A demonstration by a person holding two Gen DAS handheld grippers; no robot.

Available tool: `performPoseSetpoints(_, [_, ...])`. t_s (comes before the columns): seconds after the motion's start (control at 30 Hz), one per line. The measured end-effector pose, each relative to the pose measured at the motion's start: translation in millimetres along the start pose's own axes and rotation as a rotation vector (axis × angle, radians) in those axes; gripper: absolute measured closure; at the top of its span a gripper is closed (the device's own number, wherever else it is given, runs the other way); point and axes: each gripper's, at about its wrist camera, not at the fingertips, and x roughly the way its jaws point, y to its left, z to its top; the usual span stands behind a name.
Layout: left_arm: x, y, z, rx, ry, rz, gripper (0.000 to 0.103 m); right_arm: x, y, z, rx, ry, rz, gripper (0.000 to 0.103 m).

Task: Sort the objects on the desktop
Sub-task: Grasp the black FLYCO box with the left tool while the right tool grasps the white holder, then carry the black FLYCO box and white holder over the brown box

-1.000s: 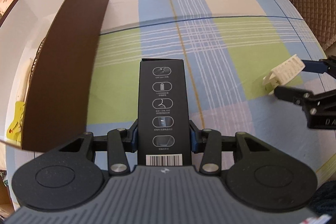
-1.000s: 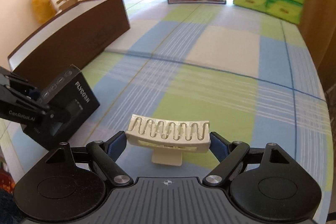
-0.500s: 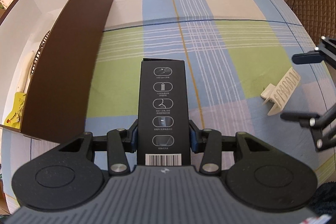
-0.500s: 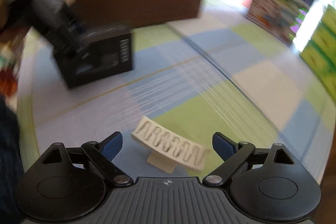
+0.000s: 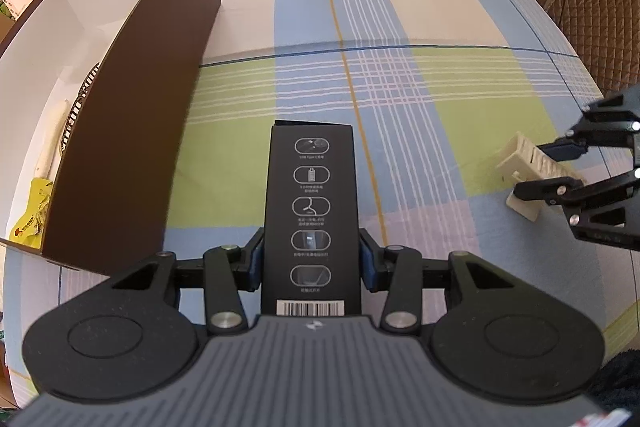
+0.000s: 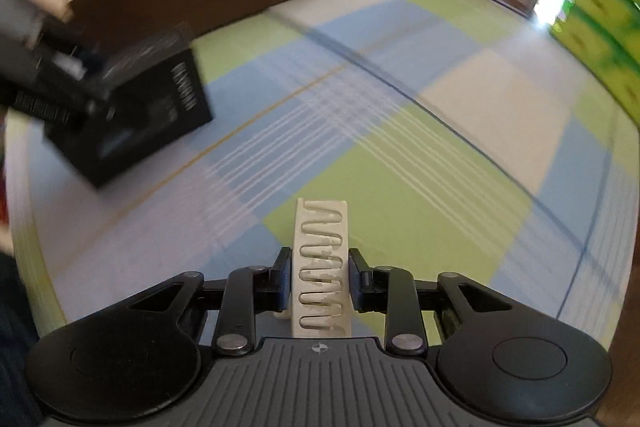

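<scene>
Cream plastic comb-like rack (image 6: pixel 321 267), low at frame centre on the checked tablecloth (image 6: pixel 400 187), sits clamped between the right gripper (image 6: pixel 319 281) pads. At lower centre of the other view, the left gripper (image 5: pixel 311 263) grips a black carton (image 5: pixel 311 211). Both picks look made; lifting toward the brown box (image 5: pixel 132 107), upper left, seems next.

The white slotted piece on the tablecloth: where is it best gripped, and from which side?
Across its narrow width, on the two long side edges, coming steeply from above along its length. The white slotted piece is a long thin strip on a small foot, so its short span fits between the pads. The right gripper already pinches it that way, while the left gripper holds the black box.
</scene>
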Motion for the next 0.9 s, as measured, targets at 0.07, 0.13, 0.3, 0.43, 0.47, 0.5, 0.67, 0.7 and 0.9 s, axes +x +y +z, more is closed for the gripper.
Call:
performPoseSetpoints(0.07, [2.8,-1.8,2.3,0.005,0.005,0.003,0.064,0.2,1.7,0.0,0.043,-0.008,-0.014,0.077])
performPoseSetpoints(0.13, [5.6,-3.7,4.4,0.017,0.009,0.008,0.064,1.9,4.3,-3.3,0.078,-0.014,-0.020,0.077])
performPoseSetpoints(0.3, [8.8,-2.1,6.2,0.025,0.014,0.007,0.064,2.2,11.0,-7.3,0.101,-0.020,-0.071,0.061])
performPoseSetpoints(0.43, [8.7,-2.3,6.0,0.030,0.007,0.017,0.064,-2.2,12.6,-12.5,0.115,-0.016,-0.064,0.078])
performPoseSetpoints(0.47, [8.3,-3.0,5.7,0.035,0.002,0.020,0.065,-3.1,11.5,-13.7,0.128,-0.016,-0.064,0.078])
performPoseSetpoints(0.5, [7.9,-3.8,5.1,0.040,-0.003,0.018,0.065,-2.7,11.4,-14.0,0.138,-0.016,-0.068,0.078])
performPoseSetpoints(0.67, [1.7,-4.9,4.2,0.046,-0.024,-0.005,0.065,-8.2,12.1,-12.8,0.184,-0.028,-0.081,0.078])
performPoseSetpoints(0.7, [0.3,-5.0,4.0,0.046,-0.028,-0.007,0.065,-10.0,12.6,-11.8,0.191,-0.034,-0.080,0.078])
performPoseSetpoints(0.9, [-16.7,-2.3,5.4,0.042,-0.076,-0.036,0.065,-28.9,19.4,4.4,0.225,-0.077,-0.069,0.078])
